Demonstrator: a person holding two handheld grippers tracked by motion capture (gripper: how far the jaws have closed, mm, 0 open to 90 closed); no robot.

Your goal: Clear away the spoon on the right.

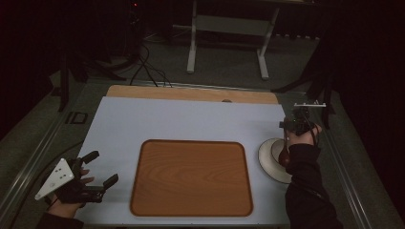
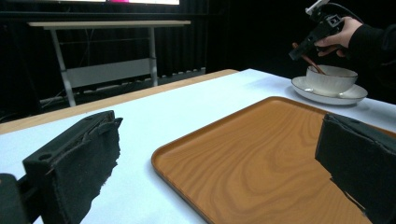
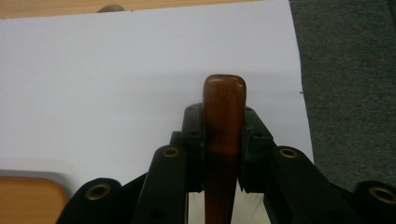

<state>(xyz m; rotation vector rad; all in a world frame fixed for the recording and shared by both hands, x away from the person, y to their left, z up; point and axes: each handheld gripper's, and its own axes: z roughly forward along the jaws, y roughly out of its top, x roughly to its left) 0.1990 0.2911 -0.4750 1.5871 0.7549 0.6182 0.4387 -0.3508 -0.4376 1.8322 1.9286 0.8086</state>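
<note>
- Two black jaws of the right gripper (image 3: 223,154) are clamped on the handle of a brown wooden spoon (image 3: 223,140); in the right gripper view the rounded handle end stands up between the pads, over the pale sheet.
- From above, the right gripper (image 1: 292,125) is held over a white bowl (image 1: 278,151), and the spoon (image 1: 285,153) hangs from it with its dark scoop at the bowl.
- The bowl sits on a white saucer (image 1: 267,164) at the right edge of the table, just beside the tray; the person's dark sleeve (image 1: 305,186) covers the saucer's near right part.
- The left gripper (image 1: 98,171) rests at the table's near left corner with its jaws spread wide and nothing between them; a grey three-cornered plate (image 1: 55,177) sits on top of it.
- In the left gripper view those jaws frame the tray (image 2: 261,158), with the bowl (image 2: 330,78) and saucer (image 2: 327,94) farther off under the right gripper (image 2: 308,39).
- The wooden tray (image 1: 192,177) is bare, rounded at the corners, lying mid-table toward the near edge.
- A pale blue-white sheet (image 1: 181,121) covers the table (image 1: 191,93); a strip of light wood shows along the far edge.
- Beyond lies grey floor, a white metal frame (image 1: 228,36), black cables (image 1: 143,67), and a very dark room.
- The spoon's scoop is hard to make out in the dim light; whether it touches the bowl cannot be told.
</note>
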